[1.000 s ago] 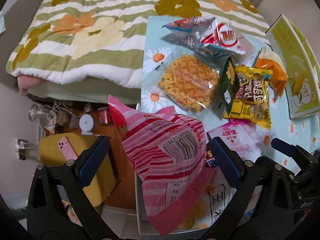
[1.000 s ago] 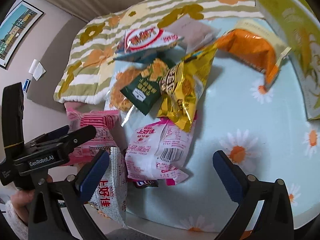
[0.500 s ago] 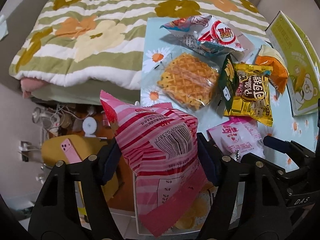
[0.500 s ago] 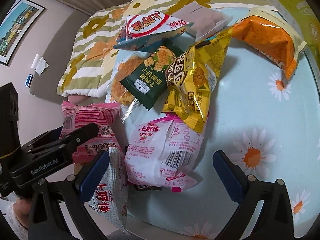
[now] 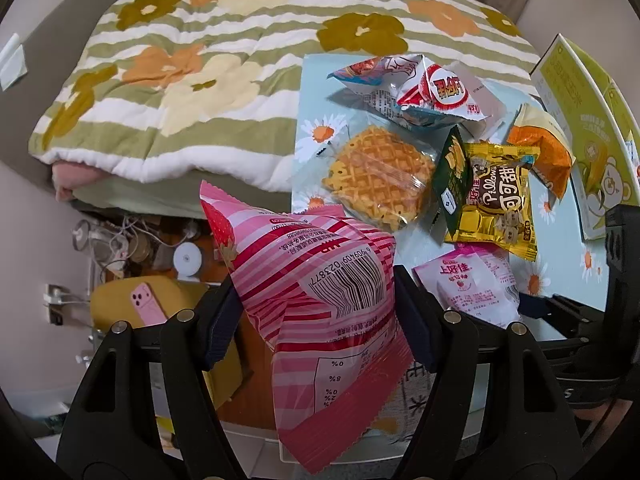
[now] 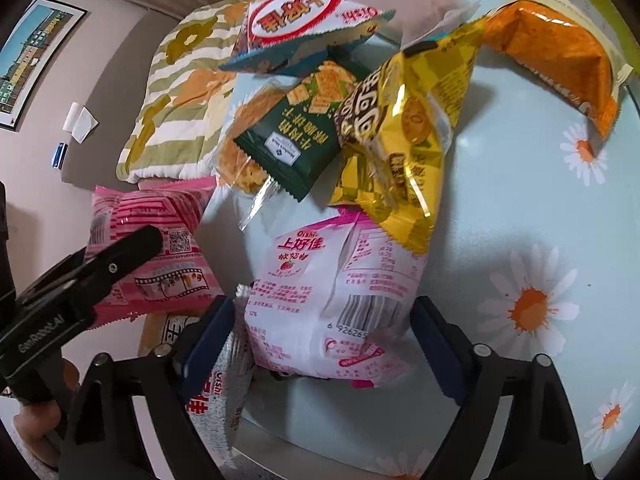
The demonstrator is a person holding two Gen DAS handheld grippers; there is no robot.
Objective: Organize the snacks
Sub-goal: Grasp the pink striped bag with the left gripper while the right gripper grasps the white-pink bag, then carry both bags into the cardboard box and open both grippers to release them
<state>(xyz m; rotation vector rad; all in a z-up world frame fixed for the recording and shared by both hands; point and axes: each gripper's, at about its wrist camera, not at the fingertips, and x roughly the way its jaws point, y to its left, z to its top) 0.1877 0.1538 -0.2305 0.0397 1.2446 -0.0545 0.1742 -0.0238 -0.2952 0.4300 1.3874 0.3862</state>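
Note:
A pink striped snack bag (image 5: 312, 280) hangs in the air just off the table's edge, with my left gripper (image 5: 318, 320) shut on its sides. Under it shows the rim of a white bin (image 5: 360, 450) with packets inside. In the right wrist view the same bag (image 6: 160, 240) appears at left behind the left gripper's fingers (image 6: 120, 256). My right gripper (image 6: 322, 340) straddles a pink-and-white Oishi bag (image 6: 332, 288) lying on the daisy tablecloth (image 6: 520, 220). Its jaws are closing, and the pads stand close beside the bag without visibly squeezing it.
Further back on the cloth lie a wrapped waffle (image 5: 380, 180), a green cracker bag (image 6: 292, 136), a yellow bag (image 6: 400, 140), an orange bag (image 6: 560, 52) and a red-and-white bag (image 6: 296, 20). A grey bag (image 6: 216, 404) hangs at the table's near edge. A flowered quilt (image 5: 200, 80) lies behind.
The left jaws have shut on the pink striped bag. My right gripper has sunk toward the pink-and-white bag, and its fingers have come closer together.

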